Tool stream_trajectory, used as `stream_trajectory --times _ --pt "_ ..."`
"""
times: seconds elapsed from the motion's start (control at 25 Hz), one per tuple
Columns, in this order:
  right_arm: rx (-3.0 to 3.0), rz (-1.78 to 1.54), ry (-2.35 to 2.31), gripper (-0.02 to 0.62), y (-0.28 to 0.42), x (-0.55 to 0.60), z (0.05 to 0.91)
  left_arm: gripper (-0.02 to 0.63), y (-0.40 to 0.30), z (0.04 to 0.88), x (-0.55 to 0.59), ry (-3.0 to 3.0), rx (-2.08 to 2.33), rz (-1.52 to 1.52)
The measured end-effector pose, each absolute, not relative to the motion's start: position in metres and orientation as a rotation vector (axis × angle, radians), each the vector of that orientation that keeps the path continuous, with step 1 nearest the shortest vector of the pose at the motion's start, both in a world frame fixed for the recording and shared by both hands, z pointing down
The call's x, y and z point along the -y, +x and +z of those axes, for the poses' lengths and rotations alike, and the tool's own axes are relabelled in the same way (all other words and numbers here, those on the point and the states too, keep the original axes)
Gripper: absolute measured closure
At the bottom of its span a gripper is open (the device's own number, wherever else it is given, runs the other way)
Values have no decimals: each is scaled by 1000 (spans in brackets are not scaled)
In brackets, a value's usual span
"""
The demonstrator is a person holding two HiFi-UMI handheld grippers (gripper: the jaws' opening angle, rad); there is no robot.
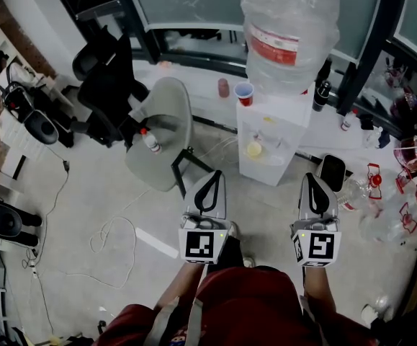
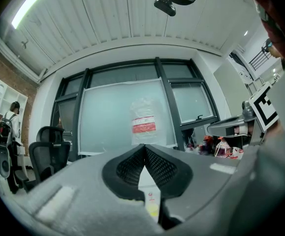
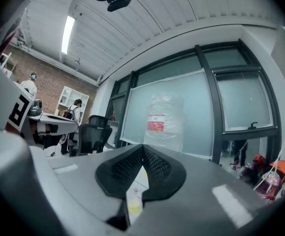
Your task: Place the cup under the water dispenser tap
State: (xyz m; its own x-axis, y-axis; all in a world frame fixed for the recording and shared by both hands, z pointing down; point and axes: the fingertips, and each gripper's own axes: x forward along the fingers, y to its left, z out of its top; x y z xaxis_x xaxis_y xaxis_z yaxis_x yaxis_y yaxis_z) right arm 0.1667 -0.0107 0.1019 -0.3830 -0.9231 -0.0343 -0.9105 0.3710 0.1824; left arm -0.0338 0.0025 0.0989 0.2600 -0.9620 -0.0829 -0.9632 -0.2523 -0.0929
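A white water dispenser [image 1: 273, 146] stands ahead of me on the floor, with a big clear bottle [image 1: 289, 31] on top. A red cup [image 1: 244, 94] with a blue rim sits at the dispenser's upper left, by the bottle. Both grippers are held level in front of the dispenser and well short of the cup. My left gripper [image 1: 211, 175] is shut with nothing in it; in the left gripper view its jaws [image 2: 143, 147] meet below the bottle [image 2: 144, 124]. My right gripper [image 1: 316, 176] is also shut and empty, its jaws [image 3: 142, 147] touching under the bottle [image 3: 164, 119].
A grey chair [image 1: 161, 132] with a small bottle [image 1: 150, 142] on it stands left of the dispenser, and a black office chair [image 1: 111, 78] behind it. Several empty clear bottles [image 1: 381, 207] lie at the right. A white cable [image 1: 111, 233] runs over the floor.
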Motion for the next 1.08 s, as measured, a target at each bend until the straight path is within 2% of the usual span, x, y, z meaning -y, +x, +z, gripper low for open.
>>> stream_trajectory --times 1.08 --pt "2513 -268 1655 595 155 18 111 611 -48 101 -2 -2360 -1876 33"
